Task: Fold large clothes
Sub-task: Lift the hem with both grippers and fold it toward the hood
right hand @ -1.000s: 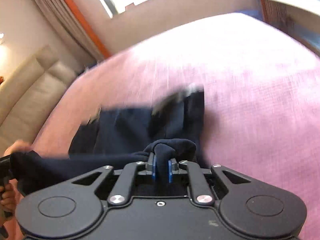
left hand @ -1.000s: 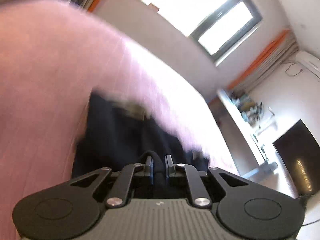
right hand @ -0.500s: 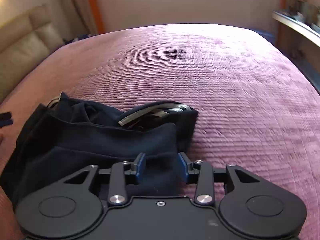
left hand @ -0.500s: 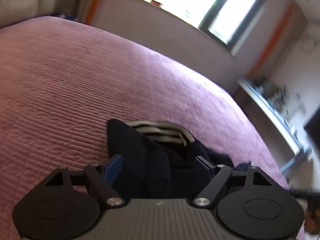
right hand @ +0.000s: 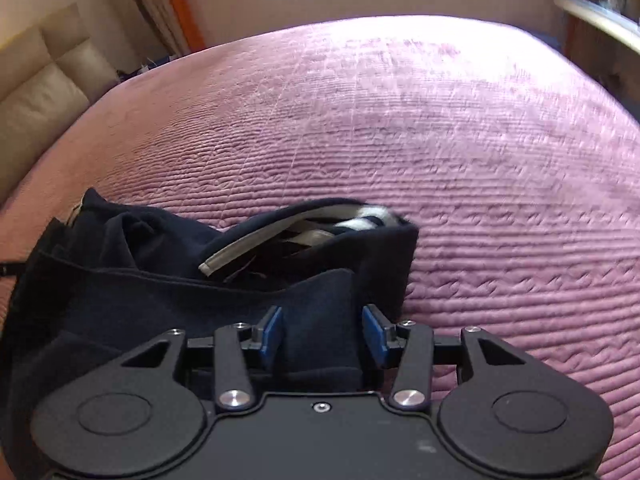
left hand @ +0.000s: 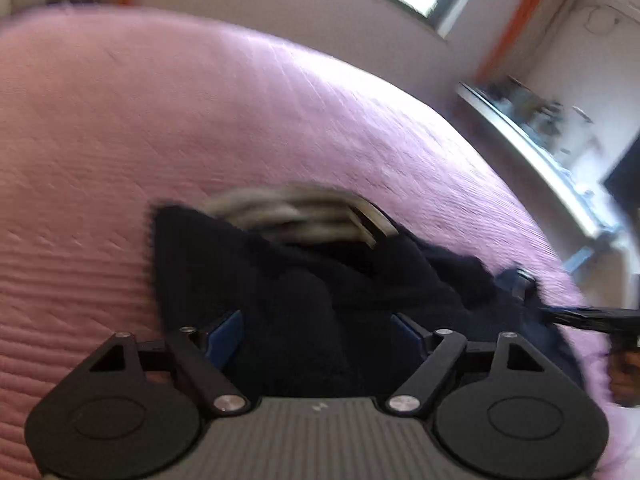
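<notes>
With both your left gripper and right gripper spread wide and holding nothing, the dark garment lay bunched on the pink bedspread; you needed clean corner pinches, pulled taut.

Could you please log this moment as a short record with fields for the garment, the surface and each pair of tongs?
garment: dark navy garment, bunched in folds, striped grey-white band showing at its far edge
surface: pink quilted bedspread, garment lying on it
left tongs: open, over the navy fabric
right tongs: open, fabric between the blue pads, not pinched
</notes>
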The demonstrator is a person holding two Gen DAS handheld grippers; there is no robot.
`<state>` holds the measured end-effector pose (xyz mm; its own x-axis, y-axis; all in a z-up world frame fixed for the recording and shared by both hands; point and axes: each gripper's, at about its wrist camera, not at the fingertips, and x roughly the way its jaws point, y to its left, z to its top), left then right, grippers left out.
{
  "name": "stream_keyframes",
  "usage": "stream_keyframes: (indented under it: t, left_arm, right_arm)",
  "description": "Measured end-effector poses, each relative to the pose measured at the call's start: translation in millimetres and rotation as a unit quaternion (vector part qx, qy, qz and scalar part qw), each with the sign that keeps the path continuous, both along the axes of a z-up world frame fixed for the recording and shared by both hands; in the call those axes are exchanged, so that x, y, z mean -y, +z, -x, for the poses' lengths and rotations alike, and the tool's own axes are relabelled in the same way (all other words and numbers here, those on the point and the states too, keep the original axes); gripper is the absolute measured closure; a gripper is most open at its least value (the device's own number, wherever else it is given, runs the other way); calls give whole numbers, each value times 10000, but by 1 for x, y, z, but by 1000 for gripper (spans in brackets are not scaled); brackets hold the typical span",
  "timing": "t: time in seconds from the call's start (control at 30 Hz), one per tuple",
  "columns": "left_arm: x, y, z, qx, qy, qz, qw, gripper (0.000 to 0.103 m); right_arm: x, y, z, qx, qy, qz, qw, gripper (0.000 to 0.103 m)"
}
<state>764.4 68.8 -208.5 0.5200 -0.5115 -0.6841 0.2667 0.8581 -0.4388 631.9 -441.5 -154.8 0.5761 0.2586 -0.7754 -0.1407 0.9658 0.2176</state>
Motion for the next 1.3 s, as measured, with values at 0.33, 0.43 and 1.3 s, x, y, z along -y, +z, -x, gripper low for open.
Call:
stream_keyframes:
  t: [0.33,0.43,1.3]
  left_arm:
    - [30,-6,9,147,-93,-939,9954,90]
    - [10,29,33,701,377,-441,9959,90]
    - [11,12,-34,1597,1682,-1753,9568,73]
  right_arm:
    - [-27,15,27,608,351,495,9963,96]
    - [-33,49,63,1162,273,770,9899,97]
    - [-60,30,-45,1301,-618,1723,9745,83]
